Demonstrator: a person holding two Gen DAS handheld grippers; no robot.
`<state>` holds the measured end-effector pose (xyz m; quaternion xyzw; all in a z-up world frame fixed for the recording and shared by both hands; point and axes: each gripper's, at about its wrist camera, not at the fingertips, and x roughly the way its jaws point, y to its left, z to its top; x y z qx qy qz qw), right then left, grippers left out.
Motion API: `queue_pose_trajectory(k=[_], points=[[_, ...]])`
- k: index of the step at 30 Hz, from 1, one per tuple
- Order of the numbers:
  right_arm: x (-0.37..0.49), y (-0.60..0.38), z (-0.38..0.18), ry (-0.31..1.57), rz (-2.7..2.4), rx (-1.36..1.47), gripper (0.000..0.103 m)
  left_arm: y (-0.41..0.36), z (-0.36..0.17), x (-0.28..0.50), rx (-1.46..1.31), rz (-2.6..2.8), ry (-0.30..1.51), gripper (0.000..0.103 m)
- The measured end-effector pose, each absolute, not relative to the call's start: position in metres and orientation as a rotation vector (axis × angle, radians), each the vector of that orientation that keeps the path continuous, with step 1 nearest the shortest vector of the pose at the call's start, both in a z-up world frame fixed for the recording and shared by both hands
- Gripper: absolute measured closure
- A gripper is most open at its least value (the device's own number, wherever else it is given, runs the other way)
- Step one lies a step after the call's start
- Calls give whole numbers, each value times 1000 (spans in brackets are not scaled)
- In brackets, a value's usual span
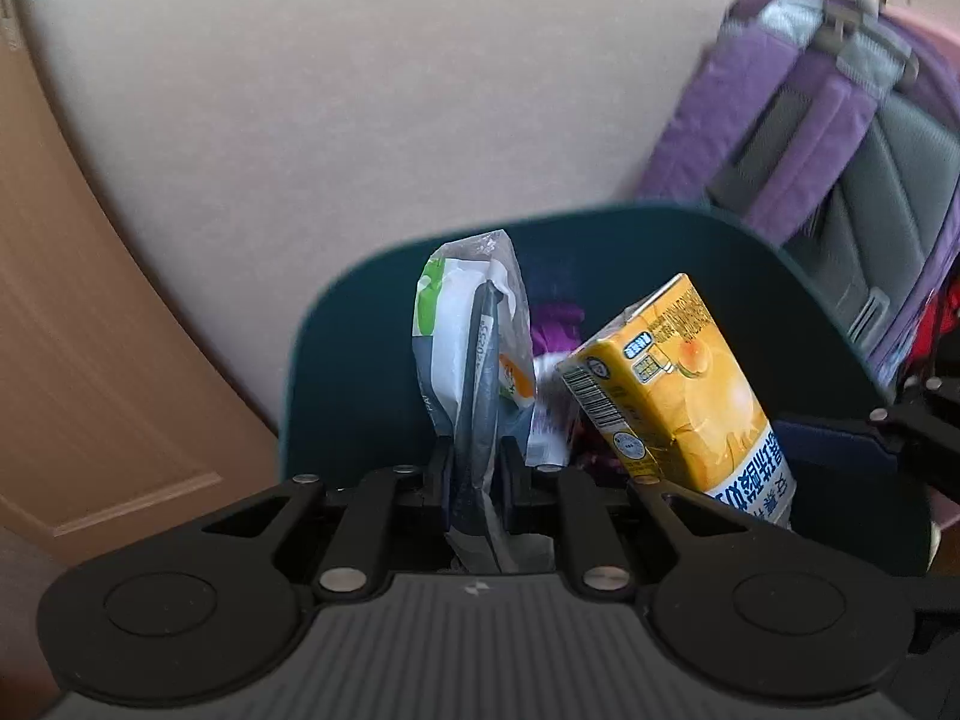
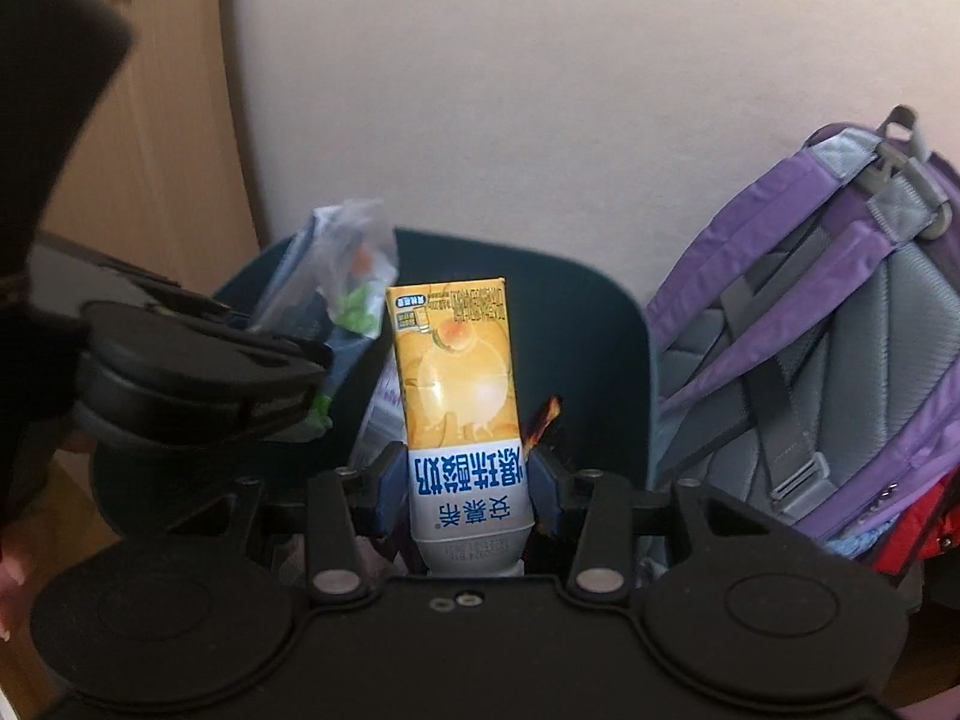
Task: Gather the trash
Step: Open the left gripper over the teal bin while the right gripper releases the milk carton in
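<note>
A: Any writing legible?

B: The yellow carton carries blue Chinese characters upside down on its white end, plus a barcode. The right gripper grasps it over the dark bin.

A: And the left gripper?

B: Clenched on a crumpled plastic wrapper, green and orange print, above the same bin.

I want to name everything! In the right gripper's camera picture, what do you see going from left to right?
Wooden door → left gripper → plastic wrapper → yellow drink carton → purple backpack.
</note>
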<state>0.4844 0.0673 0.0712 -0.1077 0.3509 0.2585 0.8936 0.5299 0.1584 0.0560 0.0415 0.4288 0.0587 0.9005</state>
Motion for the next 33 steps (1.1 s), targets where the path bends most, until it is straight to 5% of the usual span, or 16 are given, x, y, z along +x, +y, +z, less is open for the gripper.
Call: queue_pose_trajectory(k=[10,17,21,33], points=[[478,75,65,735,536,-328,54,154,43,539,116,121,953,87],[469,64,79,693,527,-334,45,147,56,533,107,109,956,71],[452,56,93,675,514,-341,43,138,69,516,122,141,916,44],[392,-5,138,630,521,-248,40,114,125,431,73,103,775,39]])
